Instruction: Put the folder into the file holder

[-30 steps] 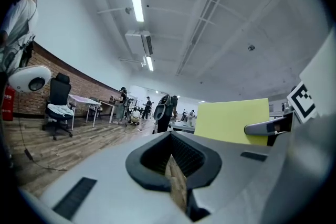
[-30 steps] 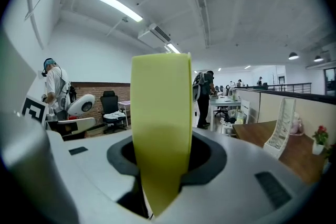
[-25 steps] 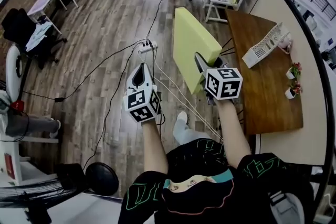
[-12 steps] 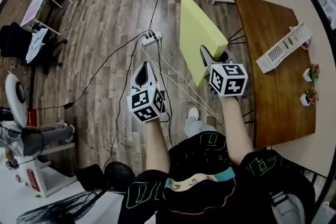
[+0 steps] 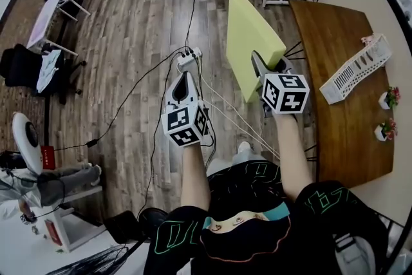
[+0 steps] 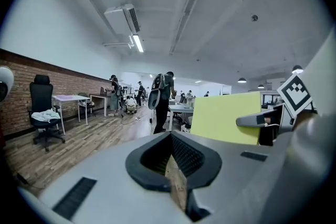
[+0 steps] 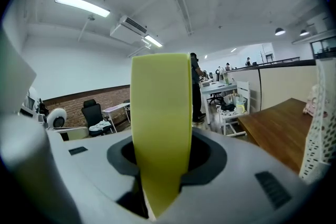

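Head view: high up, facing steeply down over both arms onto the floor (image 5: 129, 42), counter (image 5: 335, 132) at right. Left claw (image 5: 185, 77) view: camera rides on the claw, looks level along its jaws across the room, folder (image 6: 226, 118) off to the right. Right claw (image 5: 259, 64) view: same mount, folder very near, filling the centre, holder (image 7: 317, 134) at right edge. Folder shows in all three; counter and holder shared by head and right claw views.

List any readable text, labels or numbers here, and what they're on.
No readable text anywhere.
Folder: blank yellow face.
File holder: no label visible.
Marker cubes: black-and-white square patterns only, no letters or digits.
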A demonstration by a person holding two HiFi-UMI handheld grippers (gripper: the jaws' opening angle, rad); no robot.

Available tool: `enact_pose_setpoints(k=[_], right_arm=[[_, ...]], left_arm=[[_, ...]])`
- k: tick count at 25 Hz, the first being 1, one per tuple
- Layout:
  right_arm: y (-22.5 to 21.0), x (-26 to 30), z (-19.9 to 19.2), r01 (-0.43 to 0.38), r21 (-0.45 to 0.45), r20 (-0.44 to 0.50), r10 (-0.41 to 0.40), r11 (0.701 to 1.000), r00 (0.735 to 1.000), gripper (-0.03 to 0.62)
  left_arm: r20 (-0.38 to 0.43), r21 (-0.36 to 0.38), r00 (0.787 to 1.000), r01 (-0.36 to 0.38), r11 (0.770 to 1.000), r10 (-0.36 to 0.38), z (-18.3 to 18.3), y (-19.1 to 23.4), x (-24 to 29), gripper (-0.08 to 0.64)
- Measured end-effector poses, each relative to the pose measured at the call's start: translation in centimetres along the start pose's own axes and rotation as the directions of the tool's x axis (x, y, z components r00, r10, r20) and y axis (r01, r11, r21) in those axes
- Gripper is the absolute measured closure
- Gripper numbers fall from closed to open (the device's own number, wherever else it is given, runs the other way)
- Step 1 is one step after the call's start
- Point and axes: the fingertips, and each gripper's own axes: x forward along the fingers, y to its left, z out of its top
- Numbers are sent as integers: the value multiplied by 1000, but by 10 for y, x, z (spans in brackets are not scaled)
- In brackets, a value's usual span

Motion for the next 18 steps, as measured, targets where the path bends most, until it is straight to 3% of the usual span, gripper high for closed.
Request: enact_pose_setpoints(k=[6, 9, 14, 18], right_arm=[[16, 22, 9, -38, -24, 6, 38, 999, 999, 431], [9, 29, 15, -18, -27, 21, 18, 999, 1000, 431], [-28, 45, 29, 77, -24, 27, -77, 997, 997, 431], [-75, 45, 53, 206, 8, 59, -206, 979, 977, 431]], left_arm=[[10, -6, 1000, 11, 1000, -11, 10, 11, 25, 566], [17, -10, 999, 46, 999, -46, 14, 9, 47, 566], [14, -17, 992, 129, 991, -129, 22, -9, 99, 565], [19, 2, 970, 241, 970, -241, 40, -42, 145, 565]])
